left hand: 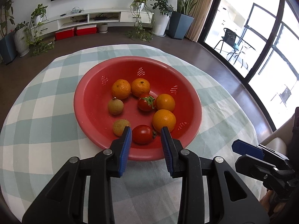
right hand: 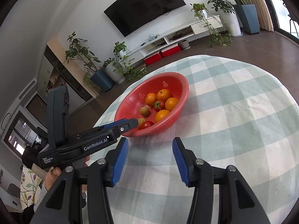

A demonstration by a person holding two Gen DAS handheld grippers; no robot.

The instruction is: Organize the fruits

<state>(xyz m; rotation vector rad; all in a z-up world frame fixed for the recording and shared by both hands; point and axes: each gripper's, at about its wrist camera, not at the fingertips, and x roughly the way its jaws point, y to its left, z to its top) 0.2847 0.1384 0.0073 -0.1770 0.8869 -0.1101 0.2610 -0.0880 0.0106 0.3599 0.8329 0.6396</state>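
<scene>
A red colander bowl (left hand: 80, 85) (right hand: 127, 102) stands on the checked tablecloth. In it lie several small oranges (left hand: 164, 120), two tomatoes and two brownish longans (left hand: 115, 106). My left gripper (left hand: 146, 130) (right hand: 133, 122) hangs over the bowl's near rim, its blue pads drawn close together. The near tomato (left hand: 143, 134) (right hand: 146, 124) shows in the narrow gap but rests on the bowl floor. A sliver of bowl is visible beside the right pad. My right gripper (right hand: 150, 143) stands open and empty over bare cloth, short of the bowl, and its fingers (left hand: 246, 149) show at the right edge.
The round table's cloth (right hand: 233, 112) spreads wide to the right of the bowl. A person's hand (right hand: 51, 177) holds the left gripper's handle. Beyond the table lie a dark floor, potted plants (left hand: 160, 18), a TV unit (left hand: 89, 18) and glass doors (left hand: 261, 37).
</scene>
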